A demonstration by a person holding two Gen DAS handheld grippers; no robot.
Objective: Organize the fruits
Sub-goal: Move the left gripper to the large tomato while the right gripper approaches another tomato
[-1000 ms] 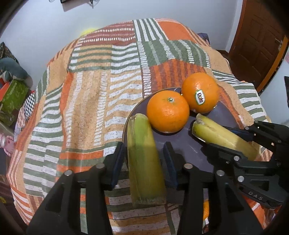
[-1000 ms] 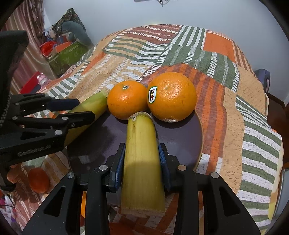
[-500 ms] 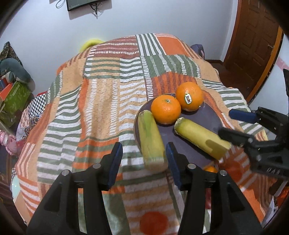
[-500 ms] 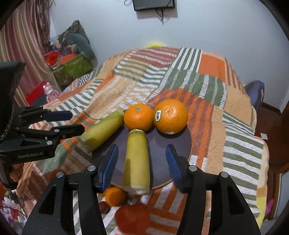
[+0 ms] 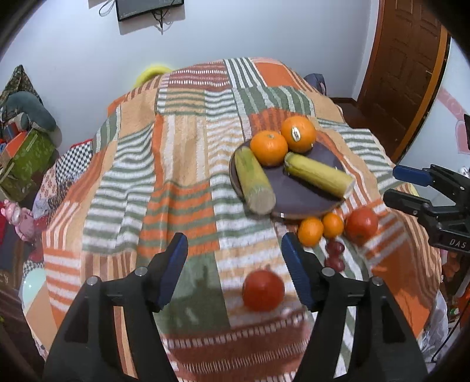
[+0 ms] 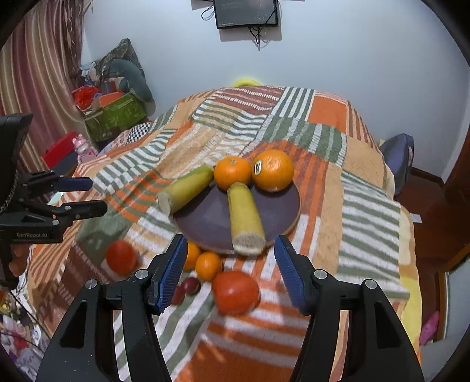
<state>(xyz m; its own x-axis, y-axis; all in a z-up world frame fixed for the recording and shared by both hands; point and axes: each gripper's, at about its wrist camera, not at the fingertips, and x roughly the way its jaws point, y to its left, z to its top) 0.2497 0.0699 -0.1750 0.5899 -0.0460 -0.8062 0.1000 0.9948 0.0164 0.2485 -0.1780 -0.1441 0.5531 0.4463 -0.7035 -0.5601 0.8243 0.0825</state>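
Note:
A dark round plate [image 5: 296, 195] [image 6: 211, 217] on the striped blanket holds two oranges [image 5: 269, 147] [image 6: 273, 170] and two cut banana pieces [image 5: 255, 184] [image 6: 245, 219]. In front of the plate lie two small oranges [image 5: 310, 231] [image 6: 208, 266], two red tomatoes [image 5: 263, 290] [image 6: 236, 292] and dark red plums [image 5: 335, 248] [image 6: 190, 285]. My left gripper [image 5: 235, 269] is open and empty above the blanket, behind one tomato. My right gripper [image 6: 230, 270] is open and empty above the small fruits; it also shows in the left wrist view [image 5: 408, 188].
The striped blanket [image 5: 182, 182] covers a bed. Boxes and soft toys [image 6: 117, 111] are piled on the left by the wall. A wooden door [image 5: 408, 73] stands at the right. A screen [image 6: 246, 13] hangs on the wall.
Both grippers have let go of the banana pieces, opened wide and pulled back and up from the plate. The loose fruits in front of the plate have come into view.

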